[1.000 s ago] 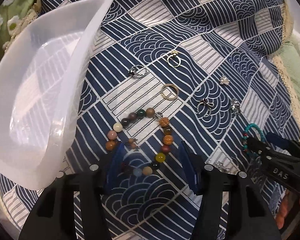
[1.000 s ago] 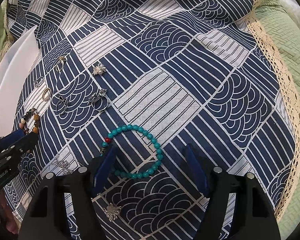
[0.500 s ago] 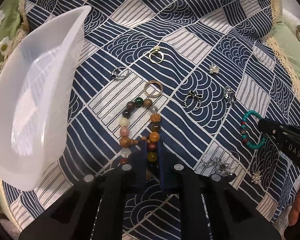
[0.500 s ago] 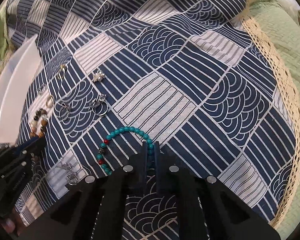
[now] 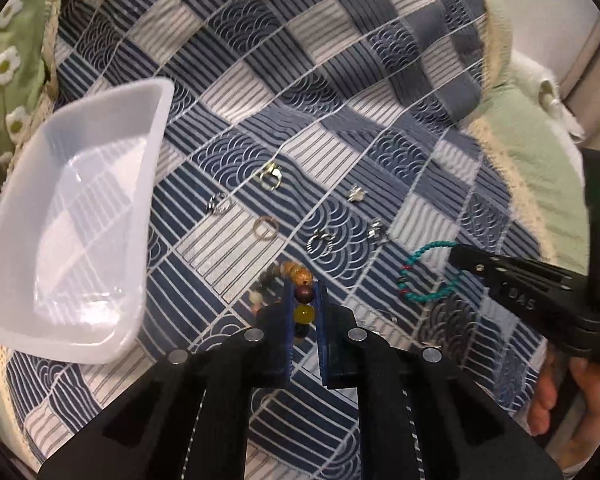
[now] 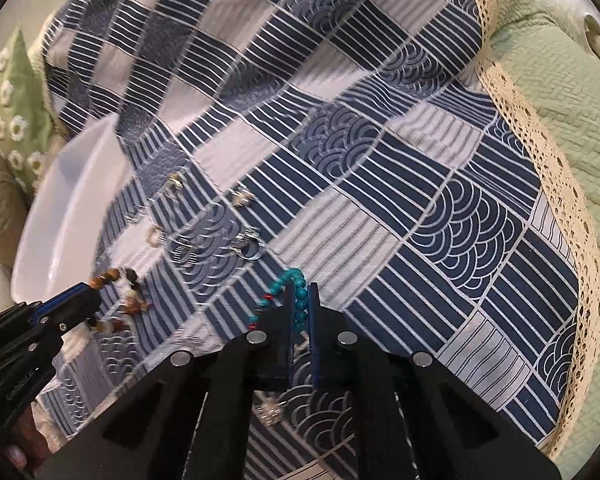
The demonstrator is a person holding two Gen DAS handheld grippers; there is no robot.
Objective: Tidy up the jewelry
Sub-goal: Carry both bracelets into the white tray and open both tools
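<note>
1. The mixed bead bracelet [image 5: 298, 292] hangs clamped in the closed left gripper [image 5: 304, 300], lower centre of the frame.
2. The white tray [image 5: 60, 332] lies left of it, nearer this gripper.
3. The right gripper [image 6: 300, 304], closed, pinches the turquoise bracelet [image 6: 296, 292].

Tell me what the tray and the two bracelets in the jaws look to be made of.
Tray: translucent white plastic, glossy; the cloth pattern shows through.
Multicolour bracelet: likely wood and polished stone; matte brown and shiny yellow beads.
Turquoise bracelet: small opaque beads, stone or glass, unclear.
</note>
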